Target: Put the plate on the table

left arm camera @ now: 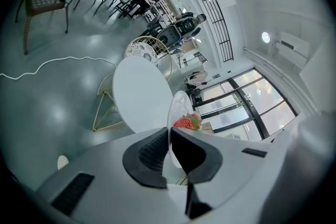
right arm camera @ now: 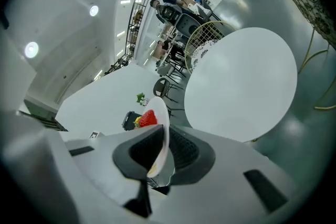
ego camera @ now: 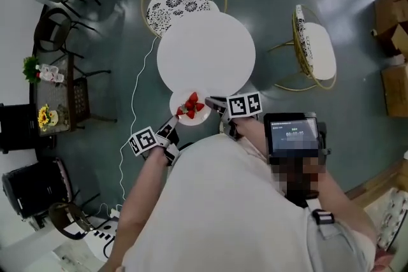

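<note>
A small white plate carrying red strawberries hangs in the air just off the near edge of the round white table. My left gripper is shut on the plate's near-left rim, my right gripper is shut on its right rim. The left gripper view has the plate edge-on between the jaws, strawberries beyond, the table ahead. From the right gripper view the plate again stands edge-on in the jaws, with a strawberry and the table.
A wire chair with a patterned cushion stands behind the table, another wire chair to its right. A white cable trails over the grey floor at left. Dark chairs and a small table with flowers stand far left; cardboard boxes far right.
</note>
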